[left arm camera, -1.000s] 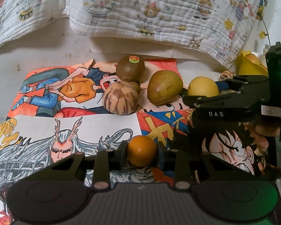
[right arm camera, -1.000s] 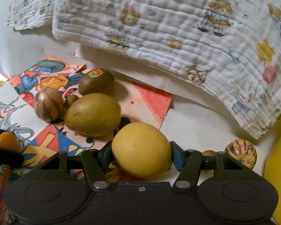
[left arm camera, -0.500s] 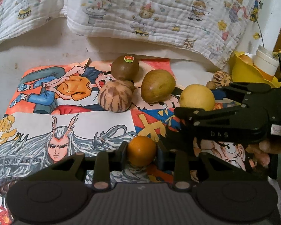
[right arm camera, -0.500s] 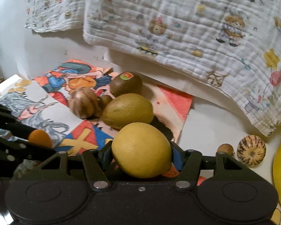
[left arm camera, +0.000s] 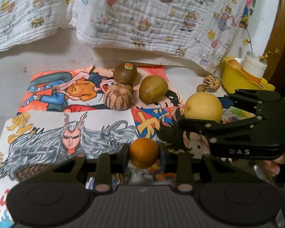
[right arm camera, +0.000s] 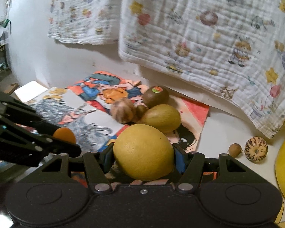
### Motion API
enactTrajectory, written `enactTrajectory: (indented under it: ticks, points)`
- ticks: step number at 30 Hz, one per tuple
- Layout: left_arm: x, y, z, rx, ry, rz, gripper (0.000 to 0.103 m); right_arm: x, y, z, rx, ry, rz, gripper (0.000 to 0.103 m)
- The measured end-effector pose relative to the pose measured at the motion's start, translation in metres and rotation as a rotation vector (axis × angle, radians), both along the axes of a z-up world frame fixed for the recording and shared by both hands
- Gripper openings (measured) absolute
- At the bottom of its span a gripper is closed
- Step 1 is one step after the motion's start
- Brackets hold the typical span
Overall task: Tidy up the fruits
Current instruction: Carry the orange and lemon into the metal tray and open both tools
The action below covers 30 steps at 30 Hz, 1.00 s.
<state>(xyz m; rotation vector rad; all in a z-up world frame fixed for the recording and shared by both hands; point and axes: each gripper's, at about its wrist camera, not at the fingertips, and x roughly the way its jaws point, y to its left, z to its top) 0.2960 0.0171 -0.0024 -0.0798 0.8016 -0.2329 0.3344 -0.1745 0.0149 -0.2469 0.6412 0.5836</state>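
My left gripper (left arm camera: 144,153) is shut on a small orange fruit (left arm camera: 144,153), held above the cartoon posters (left arm camera: 53,125). My right gripper (right arm camera: 143,152) is shut on a large yellow lemon (right arm camera: 143,152); it also shows in the left wrist view (left arm camera: 203,107) at the right. On the posters lie a kiwi with a sticker (left arm camera: 125,73), a green-brown oval fruit (left arm camera: 153,89), a striped round fruit (left arm camera: 117,99) and a small brown fruit (right arm camera: 141,108) between them. The orange also shows in the right wrist view (right arm camera: 65,135).
A yellow bowl (left arm camera: 235,79) stands at the far right with a white jar (left arm camera: 254,65) in it. A small striped fruit (right arm camera: 256,149) and a brown nut (right arm camera: 235,149) lie beside it. A printed quilt (left arm camera: 152,19) hangs at the back.
Both grippers have risen and pulled back from the fruit pile, each still holding its fruit. The right gripper has moved up and away from the posters.
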Motion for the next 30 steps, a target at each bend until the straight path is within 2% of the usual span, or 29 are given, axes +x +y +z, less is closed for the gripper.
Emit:
enactTrajectory:
  ticks: [13,30]
  points:
    - [-0.061,0.013,0.003,0.008,0.010,-0.016,0.035,-0.075,0.012,0.003,0.013,0.066,0.071,0.063]
    - [-0.105,0.010,-0.009,0.040,0.050,-0.035,0.035,-0.116,0.019,-0.009,-0.004,0.158,0.102,0.064]
